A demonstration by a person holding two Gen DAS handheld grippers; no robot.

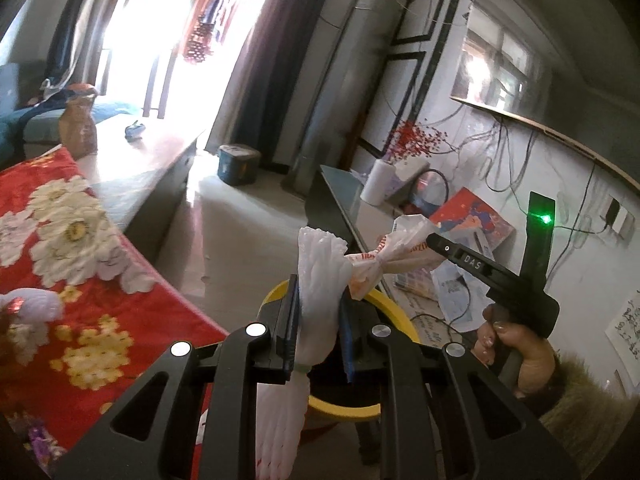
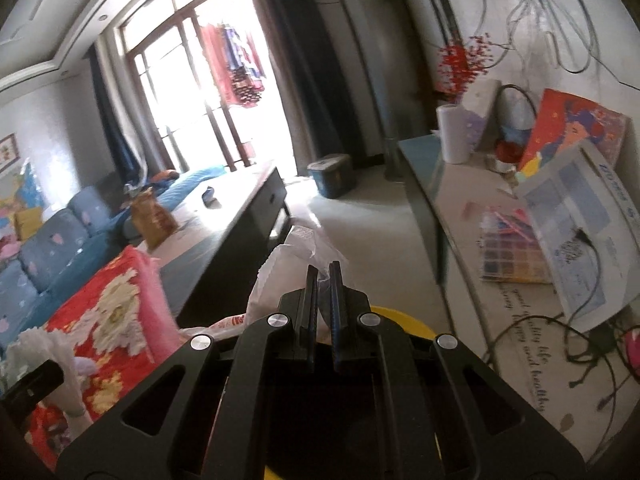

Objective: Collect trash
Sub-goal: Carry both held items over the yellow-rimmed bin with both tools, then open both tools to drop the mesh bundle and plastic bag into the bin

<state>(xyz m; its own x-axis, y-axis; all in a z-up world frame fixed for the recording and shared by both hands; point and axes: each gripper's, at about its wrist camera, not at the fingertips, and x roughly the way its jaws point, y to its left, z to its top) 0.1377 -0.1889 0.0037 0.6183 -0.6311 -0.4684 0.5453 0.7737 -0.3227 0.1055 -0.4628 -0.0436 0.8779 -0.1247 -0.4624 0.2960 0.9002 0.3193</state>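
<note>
1. L gripper (image 1: 318,312) clamped on white foam net (image 1: 320,276), above yellow bin (image 1: 394,304).
2. R gripper (image 2: 324,280) pinched tight on crumpled wrapper (image 1: 384,256), also above bin.
3. Only L view shows hand (image 1: 516,344); only R view shows sofa (image 2: 52,248).

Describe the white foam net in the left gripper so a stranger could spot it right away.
Start at the red flowered blanket, then look right to the yellow bin. Above it the left gripper pinches the white foam net. Its ribbed mesh sets it apart from the crinkled printed wrapper beside it.
</note>
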